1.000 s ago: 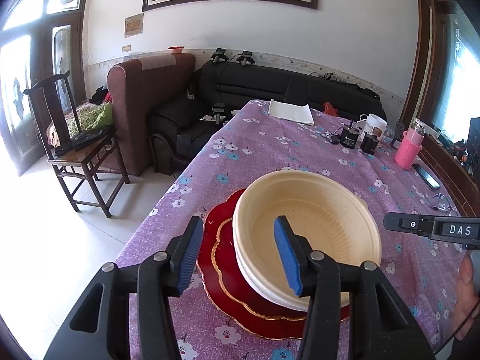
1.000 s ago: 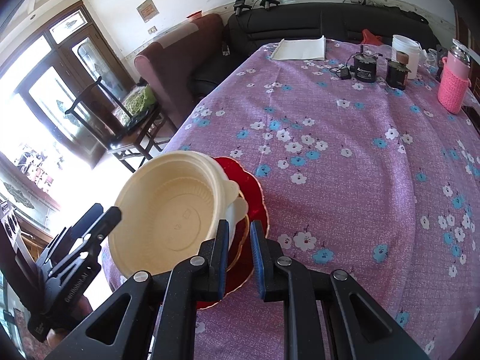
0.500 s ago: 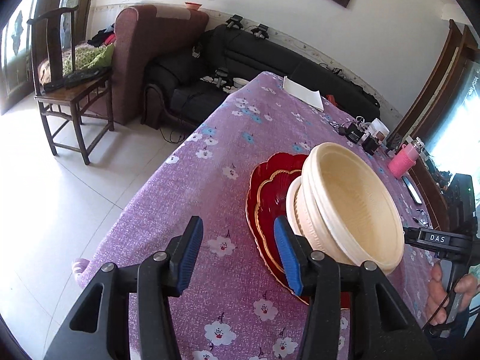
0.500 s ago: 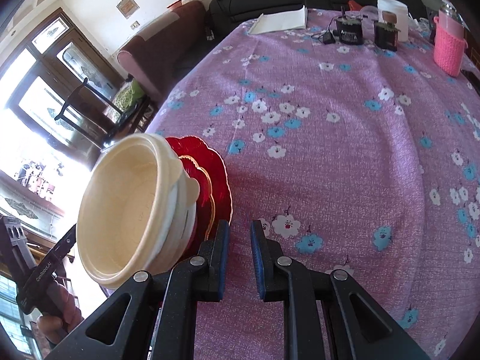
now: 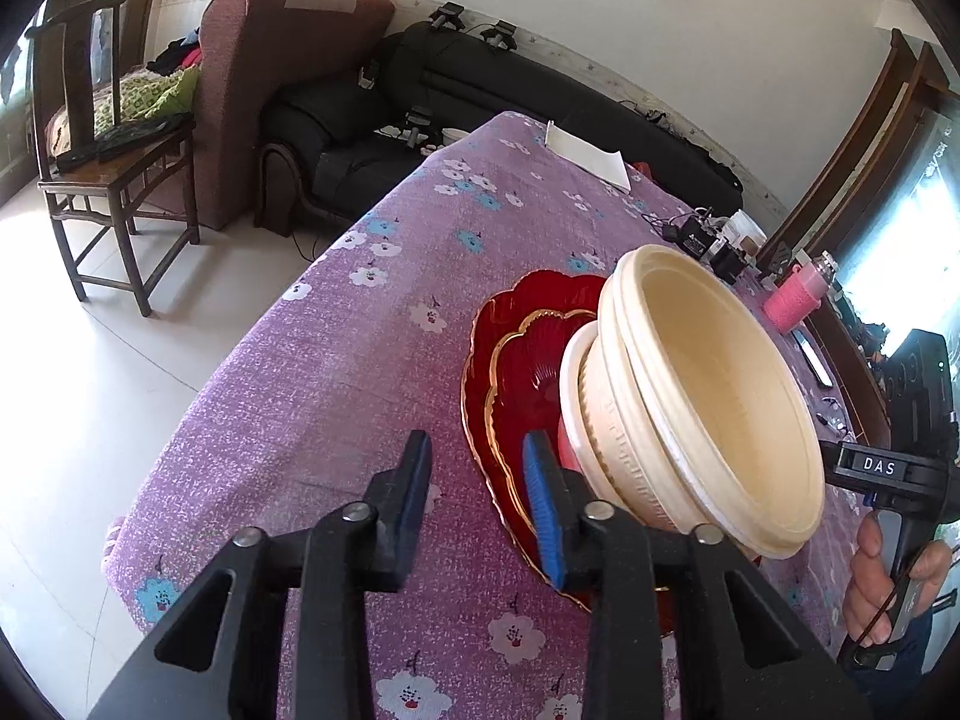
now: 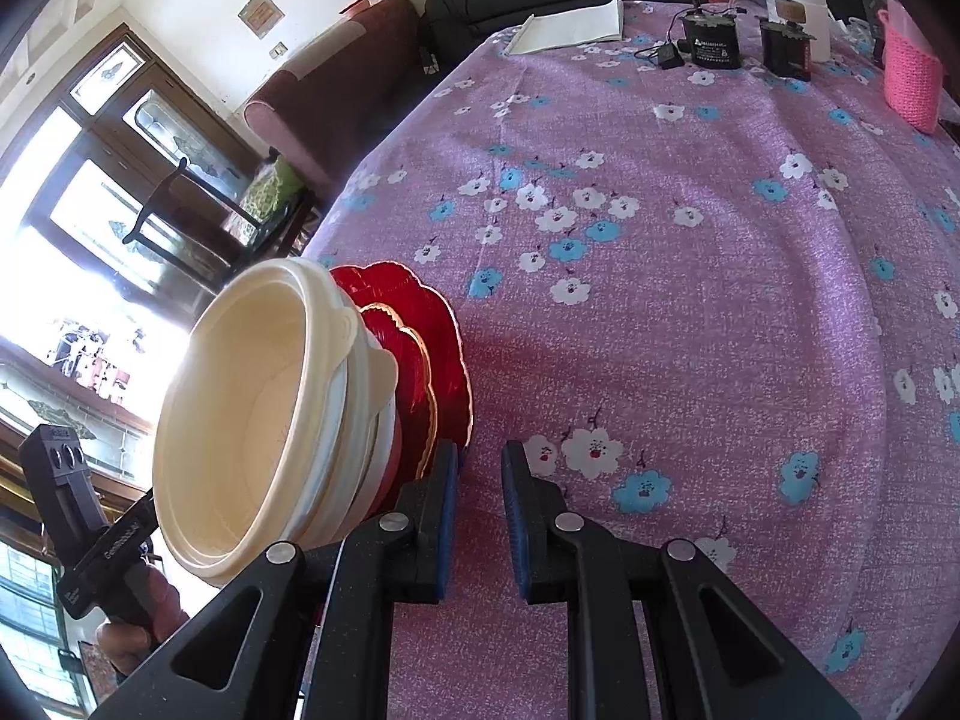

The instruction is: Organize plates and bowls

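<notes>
- Covering the big table is a purple cloth (image 6: 690, 312) with white and blue flowers on it.
- Sitting near the front edge of the cloth is one pile of dishes.
- At the bottom of the pile are two red plates (image 5: 516, 360) with wavy edges, a big one and a smaller one with a gold rim on top of it.
- On the red plates sits a stack of cream bowls (image 5: 714, 396), one inside the other. I can see at least two rims, but I cannot count them for sure. The top bowl has nothing in it.
- Far back on the cloth are one white paper (image 6: 570, 24), one white tub (image 6: 798, 6), two black boxes (image 6: 714, 45) with cords, and one pink knitted cup cover (image 6: 909, 81).
- Writing on the nearer black box is too small to read.
- The left gripper (image 5: 477, 495) is just in front of the plates. Its jaws are apart and hold nothing. One blue pad is close to the plate rim.
- The right gripper (image 6: 477, 507) is on the other side of the pile. Its jaws have a small gap and hold nothing.
- White letters on the right gripper's side read "DAS".
</notes>
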### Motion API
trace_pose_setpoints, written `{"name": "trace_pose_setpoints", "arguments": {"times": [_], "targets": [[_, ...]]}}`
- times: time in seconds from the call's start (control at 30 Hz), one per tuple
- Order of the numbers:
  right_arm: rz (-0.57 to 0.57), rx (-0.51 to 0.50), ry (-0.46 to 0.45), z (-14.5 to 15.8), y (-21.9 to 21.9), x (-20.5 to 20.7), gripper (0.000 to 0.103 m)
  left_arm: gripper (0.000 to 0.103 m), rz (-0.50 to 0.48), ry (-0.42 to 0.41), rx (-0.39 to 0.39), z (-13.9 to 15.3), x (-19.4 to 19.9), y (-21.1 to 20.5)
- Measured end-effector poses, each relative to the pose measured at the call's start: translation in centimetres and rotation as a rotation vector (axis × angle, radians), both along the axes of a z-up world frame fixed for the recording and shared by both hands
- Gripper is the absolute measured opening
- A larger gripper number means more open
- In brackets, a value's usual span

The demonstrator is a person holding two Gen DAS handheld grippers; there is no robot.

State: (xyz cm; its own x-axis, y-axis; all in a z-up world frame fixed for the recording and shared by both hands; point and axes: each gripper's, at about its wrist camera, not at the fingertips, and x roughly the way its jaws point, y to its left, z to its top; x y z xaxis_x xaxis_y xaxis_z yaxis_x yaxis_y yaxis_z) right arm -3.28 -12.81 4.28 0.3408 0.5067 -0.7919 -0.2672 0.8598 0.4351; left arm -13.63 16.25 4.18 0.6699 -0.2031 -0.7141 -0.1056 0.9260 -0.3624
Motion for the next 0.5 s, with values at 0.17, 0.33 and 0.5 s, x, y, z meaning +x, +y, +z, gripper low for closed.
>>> {"name": "trace_pose_setpoints", "arguments": {"times": [0.17, 0.33, 0.5], "targets": [[0.000, 0.008, 0.000, -0.6, 0.4, 0.3, 0.017, 0.016, -0.010, 0.006, 0.027, -0.7, 0.5, -0.9], [0.013, 0.034, 0.030, -1.9, 1.2, 0.5, 0.012, 0.015, 0.003, -0.002, 0.063, -0.6, 0.8, -1.4], [0.005, 0.012, 0.003, -1.6, 1.5, -0.1, 0.012, 0.015, 0.007, 0.003, 0.117, -0.3, 1.0, -2.4]]}}
